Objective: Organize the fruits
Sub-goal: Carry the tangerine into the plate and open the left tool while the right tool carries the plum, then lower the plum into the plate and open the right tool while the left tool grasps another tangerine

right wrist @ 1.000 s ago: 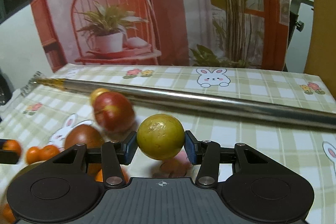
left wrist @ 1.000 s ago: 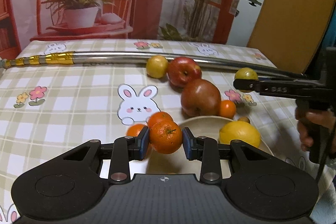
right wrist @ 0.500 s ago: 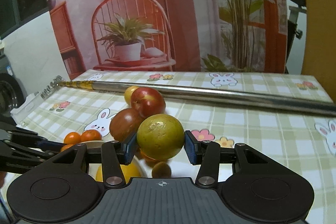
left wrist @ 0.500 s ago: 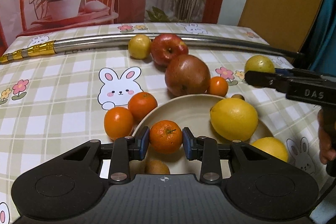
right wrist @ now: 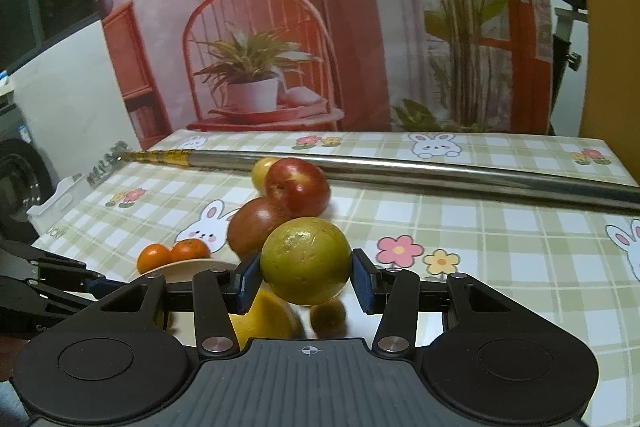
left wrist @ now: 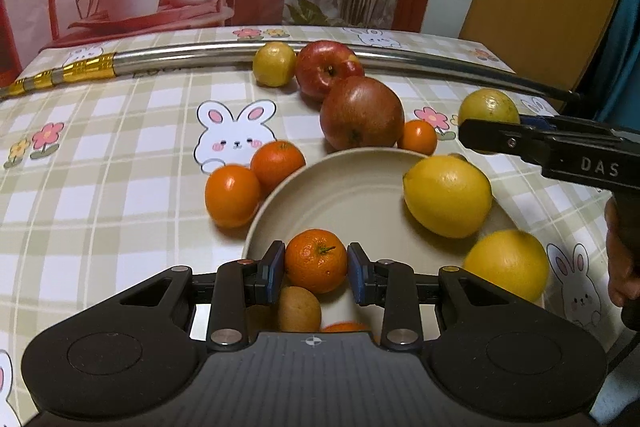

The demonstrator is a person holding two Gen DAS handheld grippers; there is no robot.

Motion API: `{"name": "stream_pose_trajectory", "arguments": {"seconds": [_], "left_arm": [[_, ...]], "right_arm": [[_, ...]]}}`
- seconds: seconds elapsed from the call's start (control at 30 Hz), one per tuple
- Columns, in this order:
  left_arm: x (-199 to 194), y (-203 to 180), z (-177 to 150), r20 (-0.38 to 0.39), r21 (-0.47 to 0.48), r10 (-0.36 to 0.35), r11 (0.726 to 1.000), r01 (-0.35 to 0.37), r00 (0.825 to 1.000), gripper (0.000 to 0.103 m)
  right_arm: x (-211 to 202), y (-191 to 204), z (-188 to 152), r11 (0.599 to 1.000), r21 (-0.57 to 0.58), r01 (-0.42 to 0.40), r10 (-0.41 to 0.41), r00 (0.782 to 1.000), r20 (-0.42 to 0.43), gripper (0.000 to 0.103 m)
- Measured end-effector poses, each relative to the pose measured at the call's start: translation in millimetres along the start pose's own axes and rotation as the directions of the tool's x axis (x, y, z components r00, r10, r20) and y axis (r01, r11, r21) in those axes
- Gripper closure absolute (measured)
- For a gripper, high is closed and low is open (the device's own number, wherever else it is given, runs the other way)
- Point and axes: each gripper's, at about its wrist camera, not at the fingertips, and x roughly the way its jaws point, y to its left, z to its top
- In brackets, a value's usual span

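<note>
Two loose tangerines (left wrist: 256,183) touching plate (left wrist: 352,187) rim on counter (left wrist: 100,167), likely next in queue. Left gripper (left wrist: 316,269) clamped on mandarin (left wrist: 316,259), low over plate, ready to drop. Two lemons (left wrist: 448,195) already plated. Right gripper (right wrist: 306,277) clamped on green-yellow fruit (right wrist: 306,259), held above plate edge, probably waiting its turn.

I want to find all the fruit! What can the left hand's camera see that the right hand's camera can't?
Only the left wrist view shows the small orange clamped in the left gripper over the bowl, and the round yellow fruit.

Only the right wrist view shows the right gripper pinching the green-yellow fruit.

Both show the red apple and the metal pole.
</note>
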Motion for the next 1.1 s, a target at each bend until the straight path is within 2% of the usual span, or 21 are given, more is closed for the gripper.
{"name": "stream_pose_trajectory", "arguments": {"seconds": [0.1, 0.37, 0.67, 0.8, 1.1], "left_arm": [[-2.3, -3.2, -2.8, 0.001, 0.017, 0.017, 1.0, -0.017, 1.0, 0.068], [-3.0, -1.0, -1.3, 0.002, -0.006, 0.02, 1.0, -0.02, 1.0, 0.067], [-14.9, -2.8, 3.5, 0.061, -0.023, 0.019, 1.0, -0.018, 0.998, 0.067], [-23.0, 2.3, 8.7, 0.093, -0.028, 0.039, 0.999, -0.037, 0.995, 0.067], [-40.7, 38.6, 12.9, 0.118, -0.132, 0.13, 0.985, -0.114, 0.984, 0.067]], "right_arm": [[1.2, 3.7, -0.4, 1.0, -0.004, -0.009, 0.009, 1.0, -0.006, 0.059], [1.4, 7.7, -0.5, 1.0, -0.01, -0.021, 0.02, 1.0, -0.013, 0.059], [1.0, 12.8, 1.5, 0.999, -0.029, -0.032, 0.031, 0.999, -0.019, 0.059], [4.2, 19.1, 5.3, 0.998, -0.046, -0.052, 0.051, 0.998, -0.026, 0.059], [23.3, 47.6, 13.9, 0.985, -0.136, -0.108, 0.096, 0.991, -0.09, 0.059]]}}
